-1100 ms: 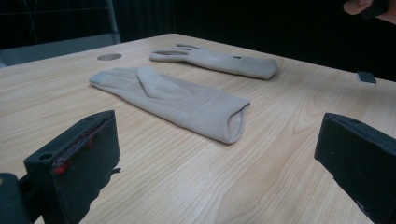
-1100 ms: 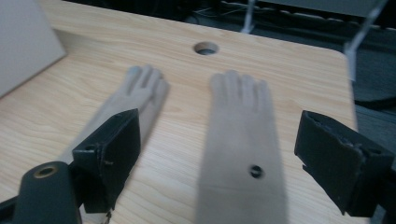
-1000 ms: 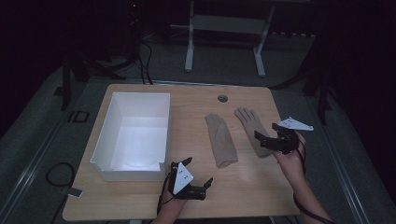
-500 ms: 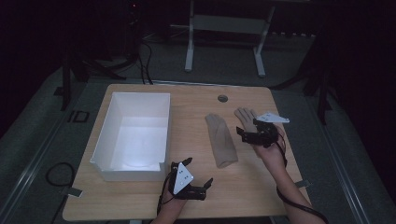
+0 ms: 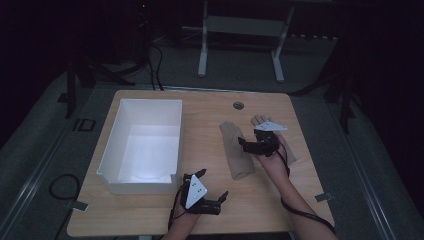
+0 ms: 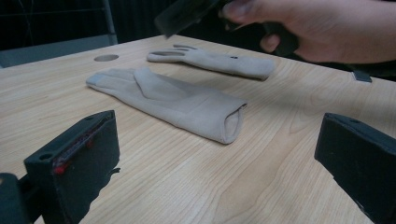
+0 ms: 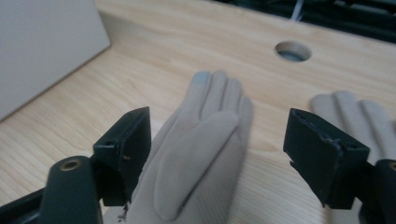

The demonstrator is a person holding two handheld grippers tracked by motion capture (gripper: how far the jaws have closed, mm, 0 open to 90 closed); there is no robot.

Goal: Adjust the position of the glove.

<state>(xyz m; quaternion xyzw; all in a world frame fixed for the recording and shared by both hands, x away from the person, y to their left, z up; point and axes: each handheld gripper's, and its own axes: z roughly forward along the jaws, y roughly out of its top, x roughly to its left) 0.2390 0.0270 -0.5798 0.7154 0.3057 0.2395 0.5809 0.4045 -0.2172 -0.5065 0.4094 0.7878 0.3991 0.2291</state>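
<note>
Two beige gloves lie flat on the wooden table. The nearer glove [image 5: 235, 150] [image 6: 177, 100] [image 7: 201, 144] has its cuff toward the person. The farther glove [image 5: 258, 120] [image 6: 215, 60] [image 7: 355, 112] lies to its right, partly under the right hand. My right gripper [image 5: 246, 145] [image 7: 217, 123] hovers low over the nearer glove's fingers. Its jaws have just been closing a little but stand wide, with the glove below and between them, and the pads are not pressing on it. My left gripper [image 5: 212, 184] [image 6: 219, 135] rests open near the front edge, pointing at the gloves, with nothing between its jaws.
A white open box [image 5: 142, 145] [image 7: 46, 46] stands on the left half of the table. A round cable hole [image 5: 238, 105] [image 7: 293, 50] sits near the far edge. Bare wood lies between the left gripper and the gloves.
The right hand has moved left and down, from over the farther glove to over the nearer one. The left gripper has stayed where it was.
</note>
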